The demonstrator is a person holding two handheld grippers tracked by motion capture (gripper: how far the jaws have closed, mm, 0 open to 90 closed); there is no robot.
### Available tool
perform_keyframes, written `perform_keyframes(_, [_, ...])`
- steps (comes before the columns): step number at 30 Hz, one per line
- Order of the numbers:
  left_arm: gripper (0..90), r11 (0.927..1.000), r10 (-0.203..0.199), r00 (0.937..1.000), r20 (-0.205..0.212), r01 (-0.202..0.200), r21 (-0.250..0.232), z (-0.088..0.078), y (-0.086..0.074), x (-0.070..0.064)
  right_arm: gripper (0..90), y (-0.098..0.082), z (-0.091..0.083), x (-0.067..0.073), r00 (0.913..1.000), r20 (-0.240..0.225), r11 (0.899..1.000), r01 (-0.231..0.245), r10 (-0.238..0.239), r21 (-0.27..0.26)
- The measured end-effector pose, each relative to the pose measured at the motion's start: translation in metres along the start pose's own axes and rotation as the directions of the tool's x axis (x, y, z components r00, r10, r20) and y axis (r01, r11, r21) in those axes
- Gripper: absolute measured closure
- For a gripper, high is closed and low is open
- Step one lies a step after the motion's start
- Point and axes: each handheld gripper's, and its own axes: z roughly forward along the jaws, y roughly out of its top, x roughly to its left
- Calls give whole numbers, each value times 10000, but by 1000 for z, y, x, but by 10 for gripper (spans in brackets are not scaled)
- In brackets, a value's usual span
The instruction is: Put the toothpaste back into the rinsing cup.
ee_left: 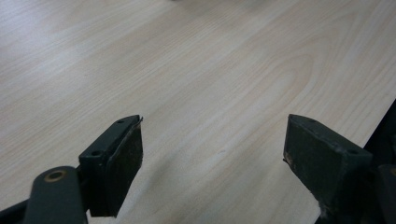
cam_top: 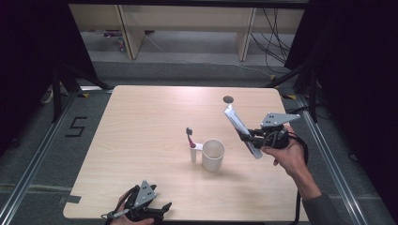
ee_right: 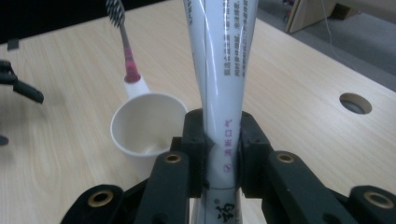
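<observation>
**A:** Toothpaste first: the long white plastic toothpaste tube with printed writing is off the table, clamped between the jaws of the right gripper, to the right of the round white cup and held aslant, 1 end pointing up and to the far left.

**B:** Agreed. In the right gripper view the 2 black jaws press on the tube's flat body from both sides, so we judge the grip firm. The left gripper stands wide open with nothing between its jaws, over bare wood at the near left edge of the pale wooden table.

**A:** How far along are we?

**B:** We would say midway. The pick-up is done, and the toothbrush with the red neck and dark bristles already stands upright in the white holder on the cup's left side. Left, as we judge it, is carrying the tube across to the cup and setting it in or beside it; the cup looks empty.

**A:** Any writing?

**B:** Chinese characters in grey and purple run along the tube; we cannot read a brand from them with any confidence. On the floor to the left of the table we see a black "5" marked out.
</observation>
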Motion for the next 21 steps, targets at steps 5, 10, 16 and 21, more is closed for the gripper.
perform_keyframes(5, [196,10000,19,10000,-26,-19,-8,0,0,0,768,5,11,1,9987,-109,9947,-505,498,-891])
perform_keyframes(10, [196,10000,-10,10000,28,11,-44,-1,1,0,769,11,18,5,9964,-433,9918,-769,728,-1019])
perform_keyframes(16, [196,9999,2,10000,25,-2,-139,0,0,1,769,18,32,10,9936,-786,9763,-946,806,-1948])
perform_keyframes(21, [196,10000,18,10000,9,-18,-46,-1,1,1,769,22,46,16,9898,-1087,9670,-1149,920,-2272])
